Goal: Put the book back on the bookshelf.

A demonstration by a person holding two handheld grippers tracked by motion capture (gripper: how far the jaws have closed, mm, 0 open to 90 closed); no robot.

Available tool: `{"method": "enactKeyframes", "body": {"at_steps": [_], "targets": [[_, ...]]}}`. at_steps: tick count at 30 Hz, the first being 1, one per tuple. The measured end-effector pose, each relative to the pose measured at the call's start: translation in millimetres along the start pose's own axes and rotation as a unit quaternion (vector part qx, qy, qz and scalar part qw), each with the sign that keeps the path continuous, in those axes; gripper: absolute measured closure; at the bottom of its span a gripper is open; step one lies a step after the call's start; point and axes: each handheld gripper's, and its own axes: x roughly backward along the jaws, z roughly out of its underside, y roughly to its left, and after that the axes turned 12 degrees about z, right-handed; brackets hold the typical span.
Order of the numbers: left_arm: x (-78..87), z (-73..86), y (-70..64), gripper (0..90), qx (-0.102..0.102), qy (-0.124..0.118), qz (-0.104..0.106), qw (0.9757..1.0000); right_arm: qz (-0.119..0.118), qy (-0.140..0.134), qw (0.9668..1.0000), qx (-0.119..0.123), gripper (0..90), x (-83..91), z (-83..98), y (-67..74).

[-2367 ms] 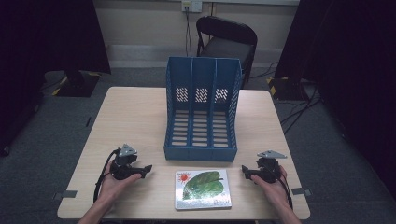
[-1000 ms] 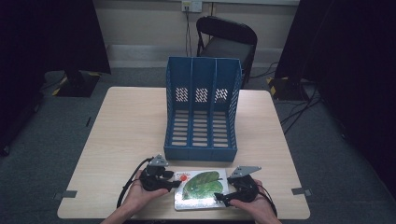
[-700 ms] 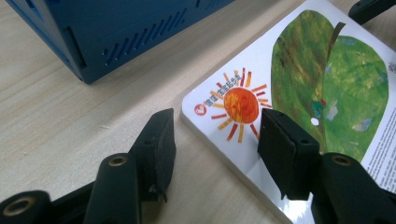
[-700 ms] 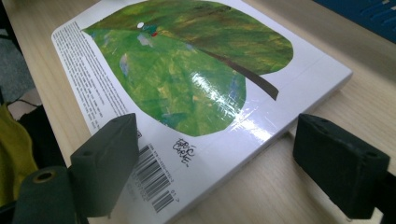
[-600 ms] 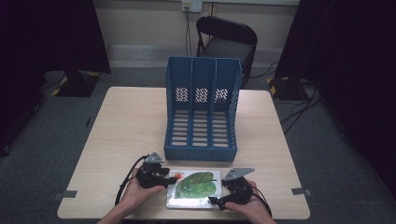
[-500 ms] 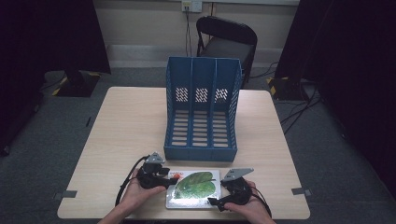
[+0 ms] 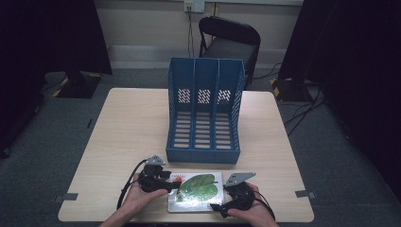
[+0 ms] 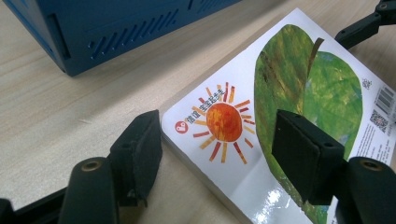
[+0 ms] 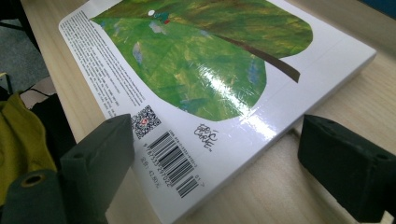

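Observation:
A picture book [image 7: 194, 191] with a green leaf and an orange sun on its cover lies flat near the table's front edge. My left gripper [image 7: 172, 182] is at its left side. Its jaws [image 8: 219, 144] have just been opening and straddle the sun corner of the book [image 8: 224, 121], one pad on the table, the other over the cover. My right gripper [image 7: 215, 208] is at the near right corner. Its jaws [image 9: 224, 149] have also just been opening and stand wide around the barcode corner of the book [image 9: 196, 70] without pressing it.
A blue three-slot file rack [image 7: 204, 113] stands open-side up just behind the book, its base [image 8: 116, 28] close to my left gripper. The wooden table [image 7: 127, 127] has free room left and right. A black chair [image 7: 229, 42] stands beyond the far edge.
Both hands came in from the table's sides to the book. The book slid a little to the left, and the right hand dropped to its near right corner.

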Motion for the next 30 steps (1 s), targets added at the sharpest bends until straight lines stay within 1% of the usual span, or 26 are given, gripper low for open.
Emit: {"method": "enactKeyframes", "body": {"at_steps": [5,9,13,14,16,18,19,20,21,25,27,30], "targets": [[2.9,0.4,2.7,32.9,0.024,-0.012,0.016,0.9995,0.0,-0.001,1.0,0.004,8.7,-0.2,0.5,1.2],[5.0,0.8,4.8,32.5,0.039,-0.014,0.028,0.9988,0.0,-0.002,1.0,0.005,8.4,-0.4,0.8,1.7],[4.7,1.2,5.0,32.8,0.036,-0.008,0.026,0.999,-0.002,-0.002,1.0,0.006,8.6,-0.2,1.0,1.5],[5.0,1.5,4.9,33.3,0.037,-0.006,0.024,0.999,-0.004,-0.001,1.0,0.007,8.7,0.1,1.2,1.3],[6.9,2.5,4.9,35.0,0.044,-0.005,0.027,0.9987,-0.007,0.001,0.9999,0.009,9.0,1.4,2.3,1.8],[11.3,5.8,3.8,35.6,0.053,0.0,0.03,0.9981,-0.007,0.0,0.9997,0.023,9.0,4.0,5.9,5.5],[11.3,5.8,3.8,37.0,0.053,0.0,0.03,0.9981,-0.007,0.0,0.9997,0.023,9.0,4.0,5.9,5.5],[11.9,6.6,4.0,37.0,0.054,0.004,0.037,0.9979,-0.006,0.001,0.9996,0.029,9.0,5.0,7.0,7.0],[11.9,6.8,3.9,38.8,0.052,0.004,0.037,0.9979,-0.003,0.001,0.9993,0.036,8.8,5.3,7.8,8.1],[11.3,5.8,5.6,39.1,0.062,-0.002,0.04,0.9973,0.001,0.0,0.9993,0.038,8.2,4.3,7.1,9.0],[10.8,5.4,7.1,38.8,0.072,-0.01,0.043,0.9964,0.002,0.003,0.9992,0.04,8.0,4.3,6.6,9.4],[9.6,4.4,8.3,37.5,0.076,-0.017,0.042,0.9961,-0.002,0.003,0.9992,0.039,7.8,3.9,6.1,9.4]]}}
